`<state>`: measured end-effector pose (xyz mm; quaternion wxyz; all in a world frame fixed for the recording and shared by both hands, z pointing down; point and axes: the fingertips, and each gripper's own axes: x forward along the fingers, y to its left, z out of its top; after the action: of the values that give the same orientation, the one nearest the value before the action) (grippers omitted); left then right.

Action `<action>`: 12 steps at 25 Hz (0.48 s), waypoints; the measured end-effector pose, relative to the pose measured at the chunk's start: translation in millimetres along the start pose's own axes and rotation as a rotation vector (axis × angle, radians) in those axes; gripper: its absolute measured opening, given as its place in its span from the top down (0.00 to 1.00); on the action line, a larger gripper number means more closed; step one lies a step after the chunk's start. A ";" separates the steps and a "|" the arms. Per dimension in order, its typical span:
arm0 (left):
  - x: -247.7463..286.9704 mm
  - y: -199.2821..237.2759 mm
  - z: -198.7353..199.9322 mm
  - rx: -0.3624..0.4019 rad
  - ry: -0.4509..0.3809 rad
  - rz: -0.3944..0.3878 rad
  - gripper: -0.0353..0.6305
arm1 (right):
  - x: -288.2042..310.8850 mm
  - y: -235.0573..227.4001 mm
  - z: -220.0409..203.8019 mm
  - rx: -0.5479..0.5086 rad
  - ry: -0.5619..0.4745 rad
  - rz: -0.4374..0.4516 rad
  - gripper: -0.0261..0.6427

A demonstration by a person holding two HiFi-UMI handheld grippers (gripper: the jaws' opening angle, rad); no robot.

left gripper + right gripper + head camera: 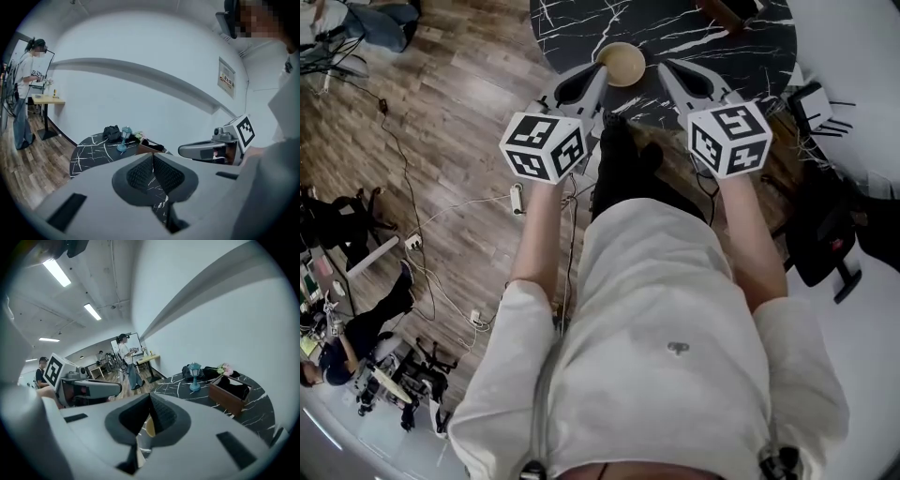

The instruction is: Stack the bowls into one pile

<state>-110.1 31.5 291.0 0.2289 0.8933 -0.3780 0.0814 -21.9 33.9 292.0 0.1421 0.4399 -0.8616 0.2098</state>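
A tan bowl (622, 64) rests near the front edge of the black marble table (750, 47); whether more bowls are nested inside it cannot be made out. My left gripper (600, 70) hangs in the air just left of the bowl, and my right gripper (667, 67) just right of it. Neither touches the bowl. In the left gripper view the left gripper (153, 157) has its pads together with nothing between them. The right gripper (150, 397) is likewise shut and empty, and a sliver of the bowl (149, 426) shows below its pads.
At the back of the table stand a blue lamp (194, 376), a wooden box (229, 392) and a black bag (111, 132). A person (26, 93) stands at a small desk far left. Cables (441, 216) trail over the wooden floor; a black chair (825, 234) is at right.
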 end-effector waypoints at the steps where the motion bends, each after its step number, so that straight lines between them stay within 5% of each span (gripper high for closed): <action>1: -2.5 -0.9 4.4 0.007 -0.007 0.005 0.94 | -2.6 1.2 4.4 -0.006 -0.009 0.004 0.96; 12: -24.7 -9.4 43.0 0.053 -0.086 0.048 0.94 | -36.6 9.5 60.1 -0.086 -0.147 0.023 0.96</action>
<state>-121.8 32.7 242.0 0.1867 0.8925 -0.4064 0.0583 -12.3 35.2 221.6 0.0950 0.4378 -0.8828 0.1412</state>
